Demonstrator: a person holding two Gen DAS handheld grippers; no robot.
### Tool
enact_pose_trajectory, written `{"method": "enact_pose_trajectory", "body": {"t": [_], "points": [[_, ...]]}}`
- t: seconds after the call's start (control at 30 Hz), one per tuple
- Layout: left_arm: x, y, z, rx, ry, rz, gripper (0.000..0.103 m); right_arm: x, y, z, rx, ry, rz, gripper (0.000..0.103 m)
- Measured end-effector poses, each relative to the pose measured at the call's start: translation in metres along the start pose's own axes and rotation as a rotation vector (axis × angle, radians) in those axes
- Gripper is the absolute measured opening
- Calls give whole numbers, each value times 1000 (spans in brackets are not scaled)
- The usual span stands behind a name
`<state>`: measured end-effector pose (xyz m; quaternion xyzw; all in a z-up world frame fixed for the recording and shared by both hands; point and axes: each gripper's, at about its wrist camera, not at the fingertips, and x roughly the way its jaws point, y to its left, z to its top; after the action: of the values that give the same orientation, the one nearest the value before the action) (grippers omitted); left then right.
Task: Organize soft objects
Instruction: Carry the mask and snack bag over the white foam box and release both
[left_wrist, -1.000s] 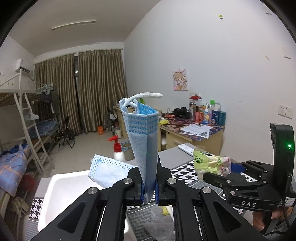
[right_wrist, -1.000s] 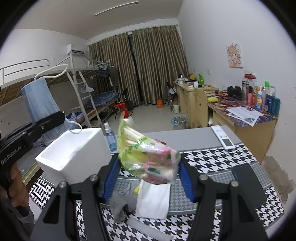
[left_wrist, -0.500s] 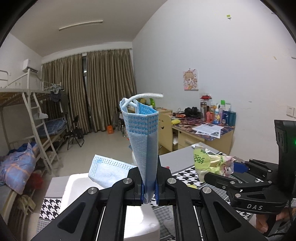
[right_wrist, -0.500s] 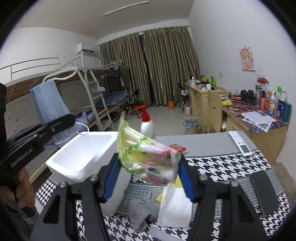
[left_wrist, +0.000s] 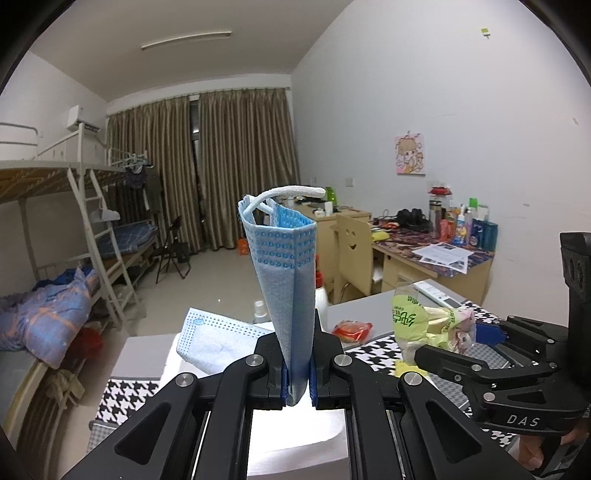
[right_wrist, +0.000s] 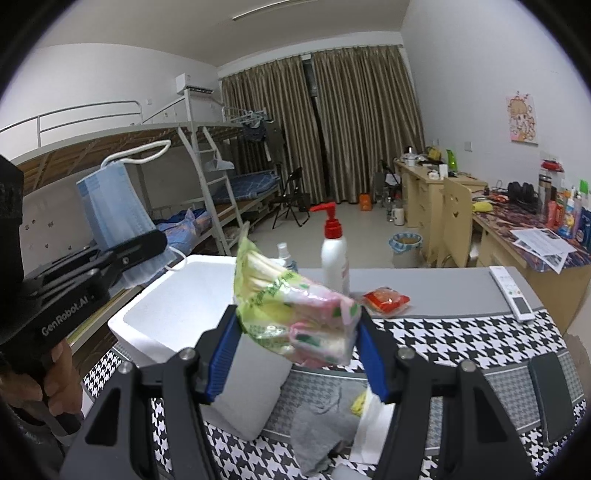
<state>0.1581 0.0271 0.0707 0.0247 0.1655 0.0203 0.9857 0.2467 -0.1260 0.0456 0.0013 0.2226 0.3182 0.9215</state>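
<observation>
Left wrist view, left tool (left_wrist: 297, 380) pinching upright mask (left_wrist: 286, 280)

The lower end of the blue face mask (left_wrist: 288, 295) is hidden between the left gripper's (left_wrist: 297, 384) jaws. Below the white foam box (right_wrist: 177, 314), the grey cloth (right_wrist: 321, 424) is partly covered by the right gripper (right_wrist: 295, 363) and cut by the picture's edge.

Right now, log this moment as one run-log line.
left gripper: shut on blue pleated face mask | right gripper: shut on green-pink plastic tissue pack | white foam box: open, below
</observation>
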Motion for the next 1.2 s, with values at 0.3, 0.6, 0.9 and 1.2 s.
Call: {"method": "enact_pose_trajectory", "body": {"t": [0.3, 0.6, 0.9, 1.2], "points": [[14, 15, -7, -26, 67, 23, 8, 14, 12, 3, -21, 18, 9, 65], [26, 22, -13, -20, 137, -3, 10, 16, 20, 3, -26, 21, 0, 65], [27, 31, -17, -33, 158, 1, 70, 19, 23, 5, -23, 23, -14, 65], [16, 46, -17, -74, 108, 62, 98, 24, 32, 10, -43, 31, -12, 65]]}}
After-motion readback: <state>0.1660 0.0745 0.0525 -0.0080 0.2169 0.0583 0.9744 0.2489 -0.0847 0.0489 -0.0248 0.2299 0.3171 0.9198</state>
